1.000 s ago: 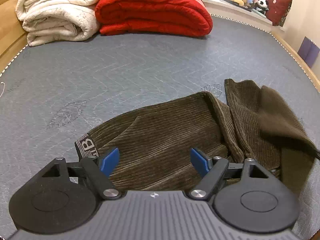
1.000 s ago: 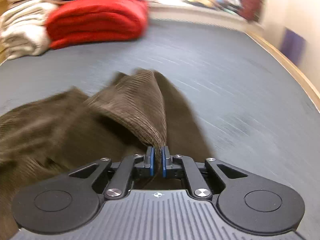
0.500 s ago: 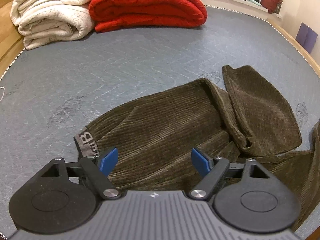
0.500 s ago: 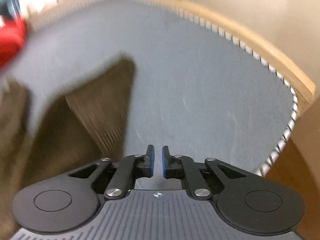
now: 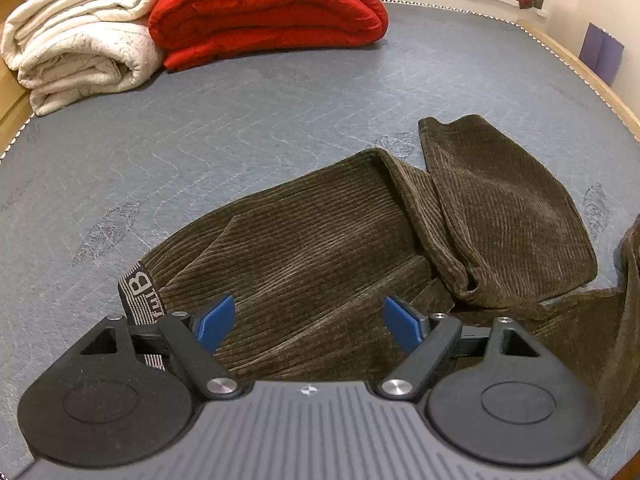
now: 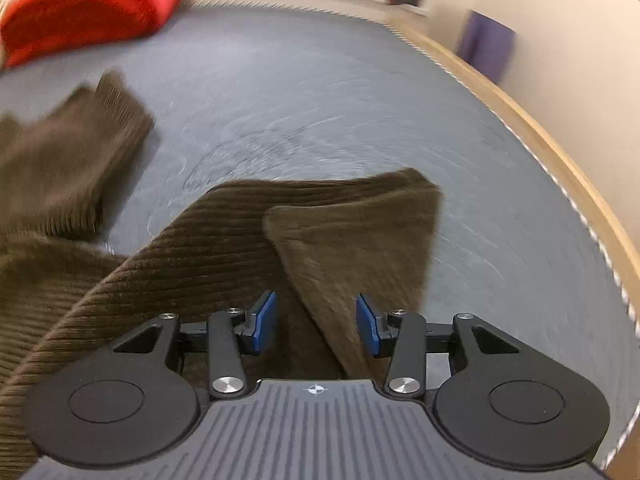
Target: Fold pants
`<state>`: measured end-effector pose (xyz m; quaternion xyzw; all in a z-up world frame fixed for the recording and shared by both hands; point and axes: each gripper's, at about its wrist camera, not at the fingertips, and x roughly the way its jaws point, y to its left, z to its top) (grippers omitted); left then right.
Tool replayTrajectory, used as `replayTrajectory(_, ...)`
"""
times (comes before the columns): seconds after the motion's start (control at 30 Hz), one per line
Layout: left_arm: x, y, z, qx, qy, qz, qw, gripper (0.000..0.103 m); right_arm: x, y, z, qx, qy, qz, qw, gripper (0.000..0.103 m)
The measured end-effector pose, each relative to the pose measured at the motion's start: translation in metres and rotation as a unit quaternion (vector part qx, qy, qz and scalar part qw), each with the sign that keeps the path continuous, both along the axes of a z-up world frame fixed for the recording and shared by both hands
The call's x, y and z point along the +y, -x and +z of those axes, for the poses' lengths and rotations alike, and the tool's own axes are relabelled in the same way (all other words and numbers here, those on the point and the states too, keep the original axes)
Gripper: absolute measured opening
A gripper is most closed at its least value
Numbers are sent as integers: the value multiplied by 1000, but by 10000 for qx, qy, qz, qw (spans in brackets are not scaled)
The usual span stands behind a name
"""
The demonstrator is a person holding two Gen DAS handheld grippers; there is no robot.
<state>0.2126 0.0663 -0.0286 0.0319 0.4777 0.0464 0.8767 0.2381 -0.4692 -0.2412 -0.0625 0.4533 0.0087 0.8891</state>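
- Left gripper (image 5: 306,320) hangs with its tongs wide apart over the waistband end, probably ready to pin it.
- Right gripper (image 6: 316,322), tongs also apart and gripping nothing, sits above a leg cuff.
- The brown corduroy pants (image 5: 320,248) lie on the grey mattress (image 5: 240,120), long axis left to right, waistband left, legs doubled at right.
- Beyond, a red quilt (image 5: 268,8) sits well apart.

- We see a grey quilted mattress (image 5: 248,128) filling most of both views, with a wooden frame edge (image 6: 560,152) along its right side.
- Brown corduroy pants (image 5: 320,248) lie crumpled on it, lower centre to right.
- A folded red duvet (image 5: 264,12) sits at upper centre.
- A folded white blanket (image 5: 80,48) sits just beside it at upper left.
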Motion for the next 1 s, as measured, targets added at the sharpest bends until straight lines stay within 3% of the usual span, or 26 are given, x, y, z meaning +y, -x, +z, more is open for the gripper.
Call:
replayTrajectory(0.13, 2, -6, -1, 24, 12, 44, 10000, 86, 25, -15, -11, 114, 596, 322, 9976, 46)
replayTrajectory(0.23, 2, -9, -3, 34, -21, 22, 10000, 86, 23, -25, -15, 118, 830, 203, 9963, 44)
replayTrajectory(0.3, 2, -12, -5, 52, -48, 10, 10000, 86, 13, -27, -10, 73, 718, -51, 9974, 28)
replayTrajectory(0.33, 3, -13, -5, 58, -45, 16, 10000, 86, 6, -28, -7, 25, 581, -189, 9981, 14)
replayTrajectory(0.37, 4, -13, -5, 60, -38, 20, 10000, 86, -6, -25, -1, -82, 421, -381, 9984, 8)
replayTrajectory(0.47, 5, -14, -3, 38, -24, 7, 10000, 86, -54, -11, 27, -604, -144, -1380, 9885, 7)
replayTrajectory(0.57, 4, -10, 0, 1, -21, -80, 10000, 86, -117, 19, 45, -932, -709, -2628, 9577, 7)
replayTrajectory(0.67, 3, -5, 2, -33, -43, -178, 9998, 86, -177, 59, 32, -695, -1276, -3801, 9134, 7)
replayTrajectory(0.77, 6, -3, 2, -23, -78, -197, 9998, 86, -222, 100, 2, -103, -1723, -4828, 8585, 7)
replayTrajectory(0.83, 9, -1, 2, -3, -41, -160, 9999, 86, -243, 128, -18, 128, -2318, -5360, 8117, 6)
replayTrajectory(0.87, 10, -1, 2, 2, -22, -148, 9999, 86, -246, 133, -21, 31, -2519, -5408, 8026, 6)
replayTrajectory(0.97, 9, 0, 4, -10, 2, -139, 9999, 86, -237, 131, -8, -108, -2274, -5231, 8213, 7)
replayTrajectory(1.0, 8, 1, 4, -14, 8, -149, 9999, 86, -234, 132, -3, -157, -2245, -5230, 8221, 7)
